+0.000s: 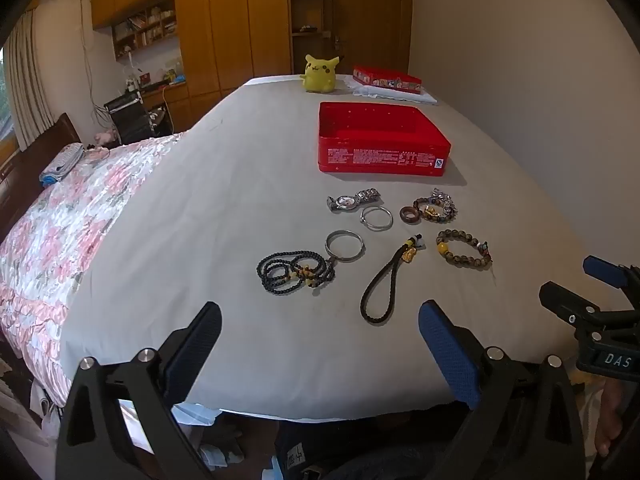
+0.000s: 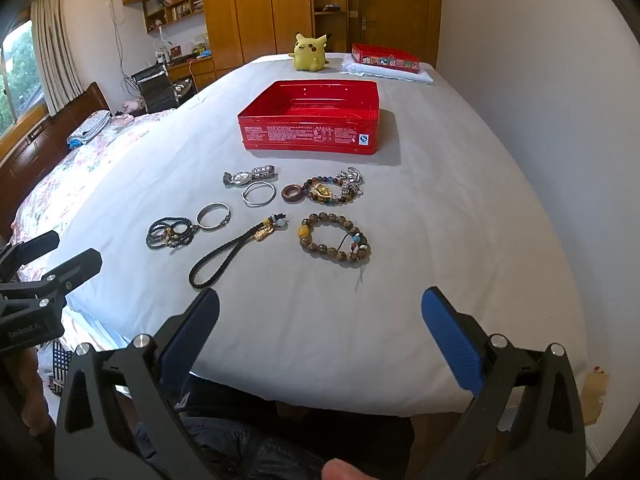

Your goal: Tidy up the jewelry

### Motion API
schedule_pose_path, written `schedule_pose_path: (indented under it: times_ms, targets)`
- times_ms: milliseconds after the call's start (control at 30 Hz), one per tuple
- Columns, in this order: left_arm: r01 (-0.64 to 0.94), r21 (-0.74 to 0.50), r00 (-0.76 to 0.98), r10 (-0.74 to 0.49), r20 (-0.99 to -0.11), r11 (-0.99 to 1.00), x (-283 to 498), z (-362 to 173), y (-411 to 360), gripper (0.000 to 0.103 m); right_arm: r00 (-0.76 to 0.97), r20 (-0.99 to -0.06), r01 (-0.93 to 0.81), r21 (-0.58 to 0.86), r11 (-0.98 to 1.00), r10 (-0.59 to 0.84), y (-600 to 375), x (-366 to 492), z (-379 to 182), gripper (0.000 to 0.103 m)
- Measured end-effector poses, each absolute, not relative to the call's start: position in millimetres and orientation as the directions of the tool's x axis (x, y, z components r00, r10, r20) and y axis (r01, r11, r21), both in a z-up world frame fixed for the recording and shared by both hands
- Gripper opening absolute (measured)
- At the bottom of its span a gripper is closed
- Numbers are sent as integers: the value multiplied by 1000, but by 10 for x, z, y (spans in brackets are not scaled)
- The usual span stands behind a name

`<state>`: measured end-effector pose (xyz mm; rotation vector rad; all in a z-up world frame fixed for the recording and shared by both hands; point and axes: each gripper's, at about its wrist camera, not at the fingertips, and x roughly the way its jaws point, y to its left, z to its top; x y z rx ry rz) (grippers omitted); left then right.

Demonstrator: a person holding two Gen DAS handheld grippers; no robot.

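A yellow plush toy (image 1: 319, 73) is placed at the far end of the grey sheet (image 1: 224, 208). To its right, a flat red printed box (image 1: 387, 77) is laid on a folded white cloth (image 1: 394, 94). A floral quilt (image 1: 60, 232) is seen at the left. Wooden wardrobes (image 1: 224, 20) and a bookshelf (image 1: 146, 30) are seen at the far wall.

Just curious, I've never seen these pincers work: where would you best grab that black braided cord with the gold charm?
Probably the braided loop, pinched across from above: it lies flat, thin and clear of neighbours nearest the open right gripper.
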<state>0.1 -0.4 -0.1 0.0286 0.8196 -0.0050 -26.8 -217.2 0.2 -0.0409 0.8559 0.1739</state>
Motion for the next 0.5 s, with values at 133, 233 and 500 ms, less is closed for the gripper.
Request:
schedule_pose_path:
  times_ms: [133,233,500]
  targets:
    - [13,26,684,10,-730,1000,2,-1,-5,99,641,-755,-169,37,985,138,-2171,-266,4,100]
    - [10,24,684,11,-729,1000,8,-4,-8,99,642,-754,-171,36,985,139,-2176,-265,7,100]
    - [10,20,686,8,-727,1000,31,7,32,99,644,-752,-173,32,984,138,-2158,-282,51,100]
